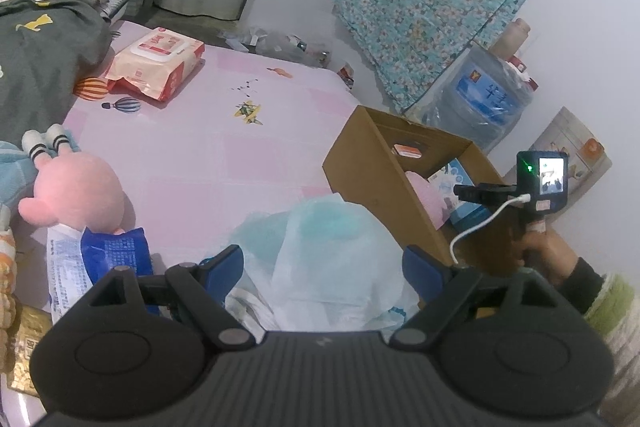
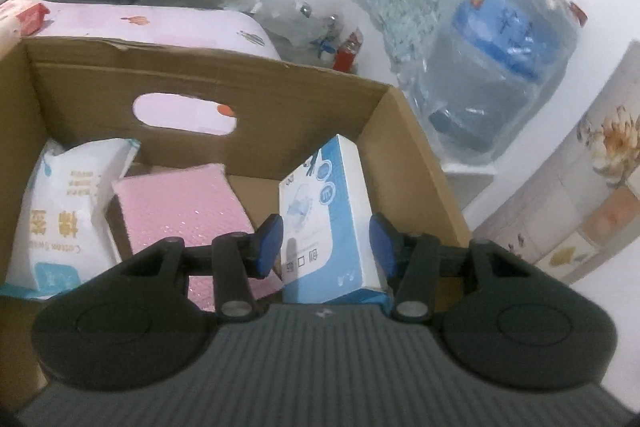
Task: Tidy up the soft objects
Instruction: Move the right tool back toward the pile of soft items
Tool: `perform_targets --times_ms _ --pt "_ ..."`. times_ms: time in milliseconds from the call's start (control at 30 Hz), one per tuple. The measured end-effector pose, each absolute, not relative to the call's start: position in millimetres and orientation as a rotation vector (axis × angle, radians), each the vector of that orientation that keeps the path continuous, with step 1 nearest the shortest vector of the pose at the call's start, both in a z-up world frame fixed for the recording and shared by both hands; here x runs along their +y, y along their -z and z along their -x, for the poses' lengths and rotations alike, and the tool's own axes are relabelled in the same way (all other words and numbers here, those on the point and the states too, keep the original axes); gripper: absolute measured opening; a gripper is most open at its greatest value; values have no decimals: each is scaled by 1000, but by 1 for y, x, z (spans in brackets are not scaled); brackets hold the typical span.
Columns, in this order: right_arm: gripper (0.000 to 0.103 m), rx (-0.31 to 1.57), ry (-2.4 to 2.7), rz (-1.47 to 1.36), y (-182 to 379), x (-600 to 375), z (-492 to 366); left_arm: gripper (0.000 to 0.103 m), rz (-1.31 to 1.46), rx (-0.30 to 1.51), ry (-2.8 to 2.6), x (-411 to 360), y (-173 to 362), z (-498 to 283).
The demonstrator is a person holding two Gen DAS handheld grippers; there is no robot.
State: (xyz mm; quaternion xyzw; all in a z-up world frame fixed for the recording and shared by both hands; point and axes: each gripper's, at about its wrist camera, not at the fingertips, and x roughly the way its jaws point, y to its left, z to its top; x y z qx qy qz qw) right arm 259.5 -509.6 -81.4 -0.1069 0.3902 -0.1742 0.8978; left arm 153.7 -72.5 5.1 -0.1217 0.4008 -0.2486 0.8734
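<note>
A: Status: our right gripper is over the cardboard box, fingers spread on either side of the blue-white carton, which stands tilted against the box's right wall. I can't tell whether the pads touch it; it looks like gaps on both sides.

B: And the left?

A: Our left gripper is low over the bed, fingers wide apart around the crumpled white plastic bag with something teal inside. It's not pinching yet.

B: Risks?

A: 3. First, the bag is thin film. If we close on a loose fold, we likely lift the film only, and the teal contents sag or slip out.

B: 2nd?

A: The bag sits just beside the box's near wall. A low swing could catch the rim and shove or tip the box.

B: 3rd?

A: Box space. The white cotton pack and pink bubble mailer fill the left, and the carton leans at right. Dropping the bag in may knock the carton flat. Also, both grippers would converge over 1 box, so collision is possible.

B: The pink plush?

A: It's on the bed at left, well apart, still to sort.
</note>
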Motion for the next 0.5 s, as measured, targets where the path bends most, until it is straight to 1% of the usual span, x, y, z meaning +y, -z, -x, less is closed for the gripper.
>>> perform_targets --times_ms 67,133,300,500 --pt "47 808 358 245 84 -507 -259 88 261 838 517 -72 -5 -154" --pt "50 820 364 252 86 -508 -261 88 267 840 518 -71 -4 -155" --pt "50 835 372 255 90 -509 -264 88 269 842 521 -71 -2 -156" --pt "50 847 336 163 90 -516 -261 88 277 841 518 -68 -1 -155"
